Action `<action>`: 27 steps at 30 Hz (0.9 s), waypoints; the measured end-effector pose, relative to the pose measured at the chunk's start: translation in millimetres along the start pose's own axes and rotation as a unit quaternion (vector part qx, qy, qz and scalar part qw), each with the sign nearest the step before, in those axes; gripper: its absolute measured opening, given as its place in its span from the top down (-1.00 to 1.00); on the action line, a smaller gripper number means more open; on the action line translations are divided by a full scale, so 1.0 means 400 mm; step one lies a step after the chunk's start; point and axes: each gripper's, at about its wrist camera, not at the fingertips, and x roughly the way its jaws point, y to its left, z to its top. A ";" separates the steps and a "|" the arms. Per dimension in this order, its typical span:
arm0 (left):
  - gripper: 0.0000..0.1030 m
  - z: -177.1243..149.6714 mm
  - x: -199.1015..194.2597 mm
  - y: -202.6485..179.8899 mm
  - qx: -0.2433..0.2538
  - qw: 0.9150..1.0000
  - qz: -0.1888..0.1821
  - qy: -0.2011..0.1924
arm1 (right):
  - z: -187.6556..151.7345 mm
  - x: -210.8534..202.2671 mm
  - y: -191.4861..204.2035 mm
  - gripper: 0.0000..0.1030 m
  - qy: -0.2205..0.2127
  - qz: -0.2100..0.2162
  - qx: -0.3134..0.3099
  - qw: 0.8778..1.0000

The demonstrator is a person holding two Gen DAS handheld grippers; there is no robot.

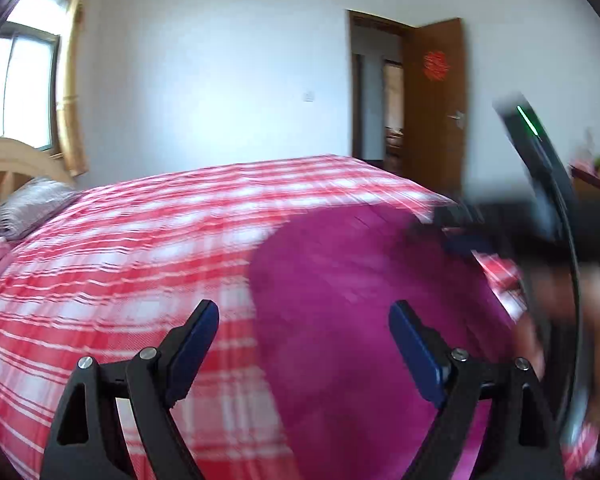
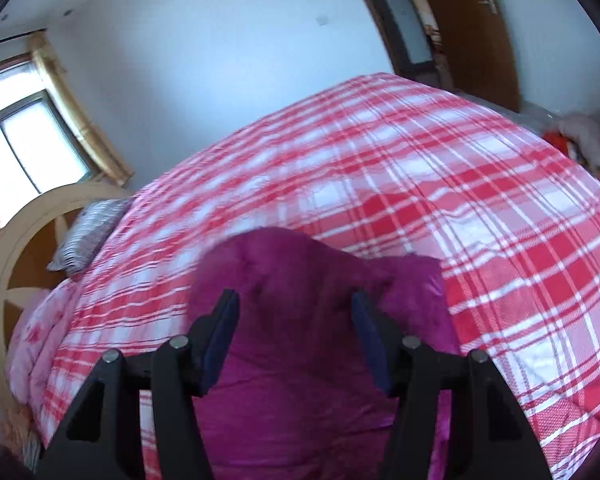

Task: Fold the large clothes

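A magenta fleece garment (image 1: 352, 300) lies on the red and white checked bedspread (image 1: 140, 248). My left gripper (image 1: 304, 320) is open and empty, low over the garment's left edge. The other gripper's body (image 1: 540, 208) shows blurred at the garment's far right side. In the right wrist view the garment (image 2: 300, 280) is bunched up into a raised fold between my fingers. My right gripper (image 2: 296, 312) is open, with its blue pads on either side of that fold, not closed on it.
A grey patterned pillow (image 1: 28, 204) and a wooden headboard (image 1: 16, 160) are at the left. An open brown door (image 1: 436, 100) stands behind the bed. A pink quilt (image 2: 32, 340) hangs at the bed's left side. Soft toys (image 2: 580, 136) sit at the far right.
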 end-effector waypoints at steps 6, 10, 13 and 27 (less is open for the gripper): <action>-0.70 0.050 0.173 -0.057 0.019 0.996 0.055 0.071 | -0.030 0.024 -0.036 -0.19 -0.002 -0.031 -0.034 0.999; -0.70 -0.005 0.271 -0.101 0.049 0.987 0.091 0.124 | -0.039 0.041 -0.074 -0.20 -0.002 -0.035 -0.024 0.999; -0.73 -0.022 0.280 -0.099 0.044 0.987 0.091 0.127 | -0.049 0.057 -0.090 -0.20 0.005 -0.033 -0.018 0.999; -0.90 -0.050 0.322 -0.076 0.002 0.986 0.060 0.156 | -0.081 0.104 -0.115 -0.26 0.020 -0.041 -0.015 0.999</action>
